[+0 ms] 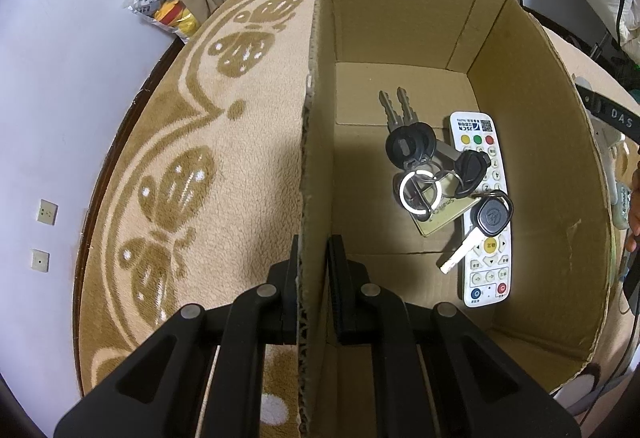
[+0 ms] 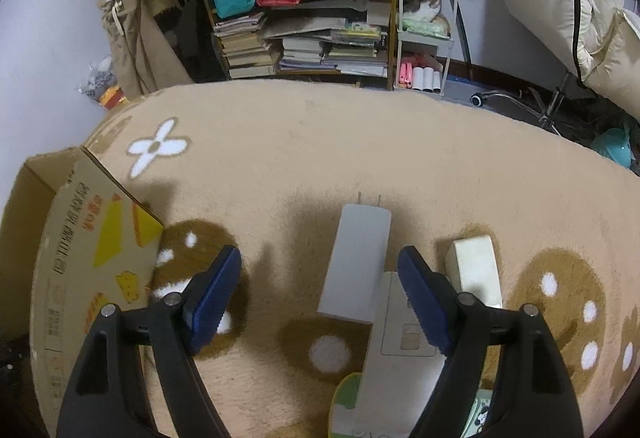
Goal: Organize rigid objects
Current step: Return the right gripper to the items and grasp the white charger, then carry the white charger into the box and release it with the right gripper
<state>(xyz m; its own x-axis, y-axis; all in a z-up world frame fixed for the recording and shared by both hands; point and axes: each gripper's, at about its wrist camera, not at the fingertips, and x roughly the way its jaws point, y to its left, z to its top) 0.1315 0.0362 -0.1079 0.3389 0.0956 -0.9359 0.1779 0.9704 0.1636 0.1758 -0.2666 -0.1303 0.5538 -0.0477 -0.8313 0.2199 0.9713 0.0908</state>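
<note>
Box [image 1: 400,17]: one remote [image 1: 486,213], one key bunch [image 1: 424,165] | left hand-held gripper [image 1: 314,290] pinches wall | right hand-held gripper [image 2: 320,298] wide

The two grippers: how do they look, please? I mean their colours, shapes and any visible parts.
Both are black plastic with two angular, hollowed fingers and round silver pivot pins. The left gripper has flat black pads. The right gripper has dark blue pads with ribbed, toothed edges. No cables, markings or sleeves show on either.
</note>
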